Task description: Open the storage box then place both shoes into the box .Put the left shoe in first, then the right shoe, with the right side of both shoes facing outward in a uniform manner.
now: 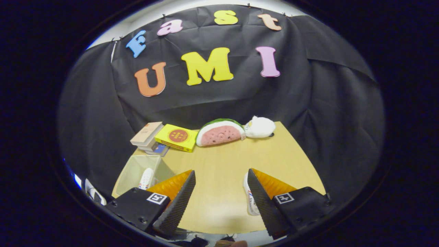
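My gripper (221, 176) hangs open above the near part of the wooden table (288, 154), with nothing between its fingers. A translucent storage box (132, 169) stands open at the table's left edge, just beyond the left finger. One white shoe (146, 177) stands inside it, partly hidden by that finger. The other white shoe (250, 200) lies on the table right against the inner side of the right finger, mostly hidden behind it.
At the table's far side lie a stack of books (147, 135), a yellow box (176, 137), a watermelon-slice plush (220, 132) and a white plush (259, 127). Black cloth walls close in behind and on both sides.
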`<action>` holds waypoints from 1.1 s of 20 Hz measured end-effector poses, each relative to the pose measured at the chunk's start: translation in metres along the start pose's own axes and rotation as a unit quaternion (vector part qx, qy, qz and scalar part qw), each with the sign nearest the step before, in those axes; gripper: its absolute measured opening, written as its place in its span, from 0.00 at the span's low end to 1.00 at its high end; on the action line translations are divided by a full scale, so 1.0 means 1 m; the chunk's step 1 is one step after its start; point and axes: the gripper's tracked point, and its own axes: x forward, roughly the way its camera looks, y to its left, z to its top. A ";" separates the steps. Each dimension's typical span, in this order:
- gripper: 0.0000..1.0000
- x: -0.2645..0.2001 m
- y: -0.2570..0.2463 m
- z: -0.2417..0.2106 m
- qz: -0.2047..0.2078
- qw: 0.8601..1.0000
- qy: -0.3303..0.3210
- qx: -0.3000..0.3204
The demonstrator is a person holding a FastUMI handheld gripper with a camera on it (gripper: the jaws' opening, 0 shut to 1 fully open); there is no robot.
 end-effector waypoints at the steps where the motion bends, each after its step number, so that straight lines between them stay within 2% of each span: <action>1: 0.98 0.004 -0.019 -0.006 -0.008 1.000 0.007 -0.003; 6: 0.98 0.042 -0.097 -0.045 -0.028 0.998 0.059 -0.020; 9: 0.98 0.082 -0.127 -0.079 -0.030 0.993 0.110 -0.025; 16: 0.99 0.142 -0.139 -0.146 -0.001 0.975 0.221 -0.013; 22: 0.99 0.194 -0.136 -0.165 0.021 0.962 0.271 0.001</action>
